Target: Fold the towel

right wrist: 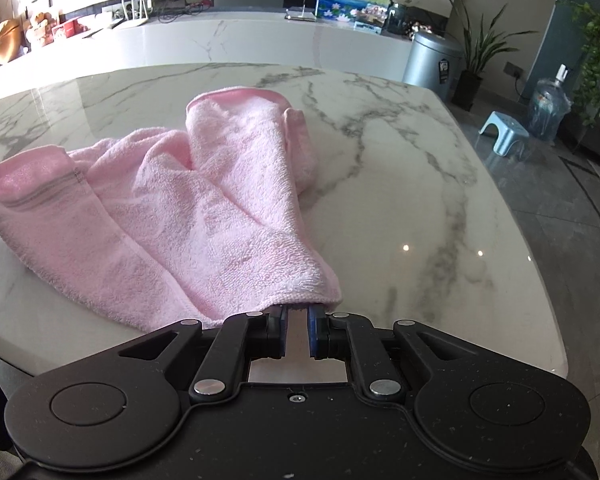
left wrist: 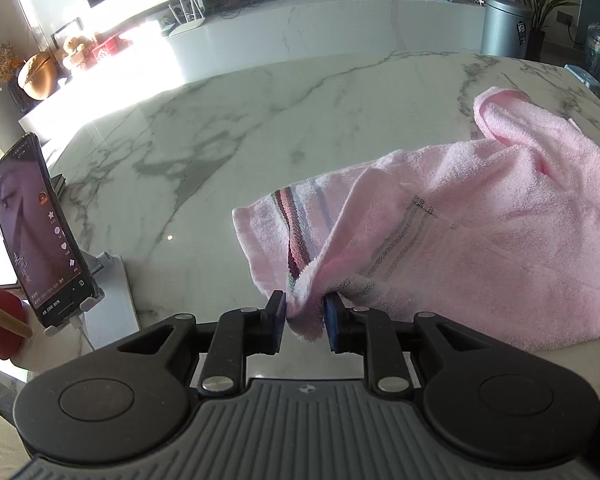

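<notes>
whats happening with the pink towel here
A person works a handheld claw in each hand over a pink towel that lies bunched and unfolded on a marble table. The left claw has the towel's striped corner between its pads. The right claw sits at another edge, with a gap between its pads.

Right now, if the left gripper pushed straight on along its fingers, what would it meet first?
The pink towel. A bunched corner of it already sits between the fingers of the left gripper, so the cloth comes first; past that lies the marble table, though depth is hard to judge here.
</notes>
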`<state>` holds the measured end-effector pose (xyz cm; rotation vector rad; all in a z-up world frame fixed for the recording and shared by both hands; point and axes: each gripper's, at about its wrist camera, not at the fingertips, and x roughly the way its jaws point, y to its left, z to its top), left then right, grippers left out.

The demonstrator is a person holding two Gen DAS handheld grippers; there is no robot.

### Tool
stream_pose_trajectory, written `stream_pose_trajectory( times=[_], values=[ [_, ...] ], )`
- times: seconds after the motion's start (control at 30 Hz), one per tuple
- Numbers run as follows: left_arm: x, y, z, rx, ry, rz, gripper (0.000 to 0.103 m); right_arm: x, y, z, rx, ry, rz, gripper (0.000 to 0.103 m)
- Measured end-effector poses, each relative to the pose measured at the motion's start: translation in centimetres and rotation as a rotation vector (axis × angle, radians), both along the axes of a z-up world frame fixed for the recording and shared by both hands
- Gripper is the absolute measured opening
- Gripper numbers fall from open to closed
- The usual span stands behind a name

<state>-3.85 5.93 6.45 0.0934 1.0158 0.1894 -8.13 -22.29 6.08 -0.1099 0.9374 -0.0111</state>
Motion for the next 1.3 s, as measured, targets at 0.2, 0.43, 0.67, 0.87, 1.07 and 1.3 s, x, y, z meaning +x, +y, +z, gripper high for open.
stream_pose_trajectory(
  times=[0.2,0.43,0.67,0.87,1.07,1.3],
  values=[
    [-0.9,0.3,1.8,-0.027,-0.058,-0.024,0.052,-1.3,-1.0,1.6,0.058,-0.002,0.019,0.047],
    [1.0,-1.4,1.9,-0.033,-0.073,-0.132,0.059,0.1,-2.3,3.4,0.063,-0.035,0.022,0.047],
    [3.6,-1.8,0.0,-0.056,-0.016,-0.132,0.059,2.9,-3.0,3.3,0.057,-0.03,0.053,0.047],
    [5.9,-1.3,-1.3,-0.051,0.02,-0.125,0.059,6.0,-3.1,2.9,0.042,-0.016,0.094,0.047],
    [7.7,-0.5,-2.5,-0.054,0.039,-0.118,0.051,9.9,-3.4,2.6,0.031,-0.008,0.106,0.047],
    [9.4,0.1,-3.7,-0.075,0.075,-0.12,0.043,13.6,-3.3,1.5,0.005,0.004,0.123,0.047]
  ],
)
